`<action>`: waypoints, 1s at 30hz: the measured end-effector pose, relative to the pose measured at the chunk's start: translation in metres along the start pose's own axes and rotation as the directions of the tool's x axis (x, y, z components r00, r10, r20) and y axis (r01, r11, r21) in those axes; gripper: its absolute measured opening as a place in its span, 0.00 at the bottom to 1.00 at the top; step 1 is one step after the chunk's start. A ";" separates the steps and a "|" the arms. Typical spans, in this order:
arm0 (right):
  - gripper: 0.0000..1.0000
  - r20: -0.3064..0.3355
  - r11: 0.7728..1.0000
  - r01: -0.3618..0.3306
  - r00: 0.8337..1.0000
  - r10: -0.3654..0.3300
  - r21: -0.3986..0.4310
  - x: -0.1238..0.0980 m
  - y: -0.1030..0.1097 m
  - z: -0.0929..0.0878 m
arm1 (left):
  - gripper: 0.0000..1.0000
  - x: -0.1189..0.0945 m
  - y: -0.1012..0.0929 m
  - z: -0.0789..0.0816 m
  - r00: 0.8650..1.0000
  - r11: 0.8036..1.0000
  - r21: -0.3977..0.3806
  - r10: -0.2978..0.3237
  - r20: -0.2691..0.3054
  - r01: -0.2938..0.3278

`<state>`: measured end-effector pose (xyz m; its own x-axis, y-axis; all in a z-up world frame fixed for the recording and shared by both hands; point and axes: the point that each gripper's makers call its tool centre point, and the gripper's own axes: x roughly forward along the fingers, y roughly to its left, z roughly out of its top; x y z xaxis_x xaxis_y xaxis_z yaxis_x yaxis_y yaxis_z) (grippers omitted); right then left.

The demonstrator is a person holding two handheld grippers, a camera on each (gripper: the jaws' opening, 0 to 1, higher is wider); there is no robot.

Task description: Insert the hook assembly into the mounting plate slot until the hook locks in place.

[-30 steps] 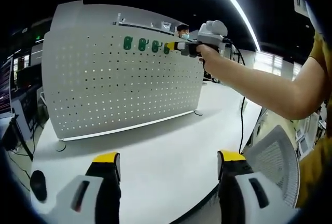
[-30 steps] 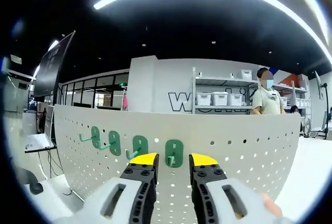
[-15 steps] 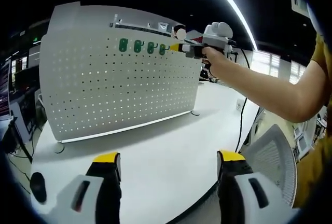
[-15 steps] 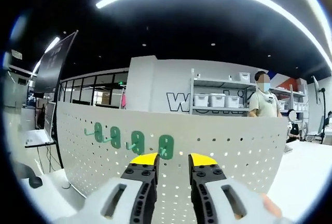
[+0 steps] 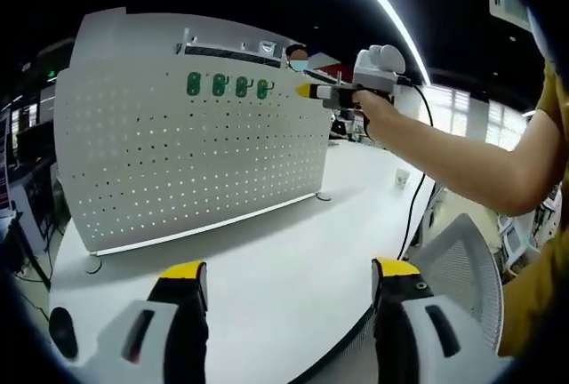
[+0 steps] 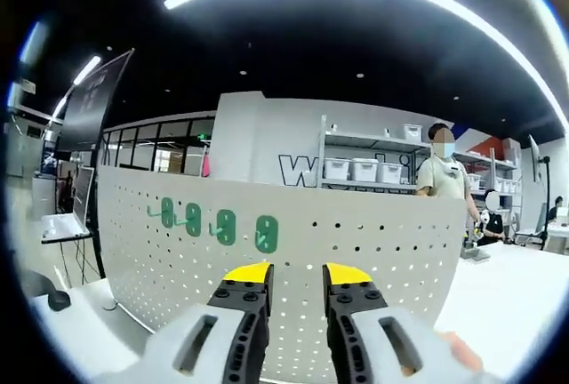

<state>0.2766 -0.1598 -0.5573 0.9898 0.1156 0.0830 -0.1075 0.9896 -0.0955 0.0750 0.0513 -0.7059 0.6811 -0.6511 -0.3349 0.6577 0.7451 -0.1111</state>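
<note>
Four green hooks (image 6: 266, 234) sit in a row along the upper part of the white pegboard (image 6: 373, 260). Likely light, stiff plastic; best gripped by the flat back plate, not the thin prong. Right gripper (image 6: 297, 274) sits apart from the nearest hook, jaws narrowly parted, holding nothing. Left gripper (image 5: 293, 275) low over the white table (image 5: 293, 251), well apart from the board, jaws spread, empty.
</note>
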 end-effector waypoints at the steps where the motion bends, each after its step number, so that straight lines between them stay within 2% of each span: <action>1: 0.20 -0.002 1.000 -0.003 1.000 0.003 -0.001 -0.001 0.000 0.000 | 0.78 0.001 -0.001 0.000 1.000 1.000 0.003 -0.004 0.002 0.004; 6: 0.20 0.004 1.000 -0.006 1.000 0.007 -0.013 -0.009 0.002 0.003 | 0.78 0.002 -0.005 0.002 1.000 1.000 0.007 -0.017 0.007 0.017; 12: 0.20 -0.010 0.999 -0.026 1.000 0.026 -0.021 -0.020 0.008 -0.002 | 0.78 0.003 -0.006 0.003 1.000 1.000 0.007 -0.020 0.011 0.020; 30: 0.21 -0.016 0.995 -0.100 0.995 0.100 -0.009 -0.058 0.025 0.001 | 0.77 0.004 -0.003 0.009 0.999 1.000 0.006 -0.007 0.041 0.007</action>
<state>0.2167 -0.1414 -0.5634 0.9754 0.2128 0.0570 -0.2056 0.9722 -0.1119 0.0787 0.0447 -0.6981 0.6892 -0.6615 -0.2956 0.6641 0.7399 -0.1073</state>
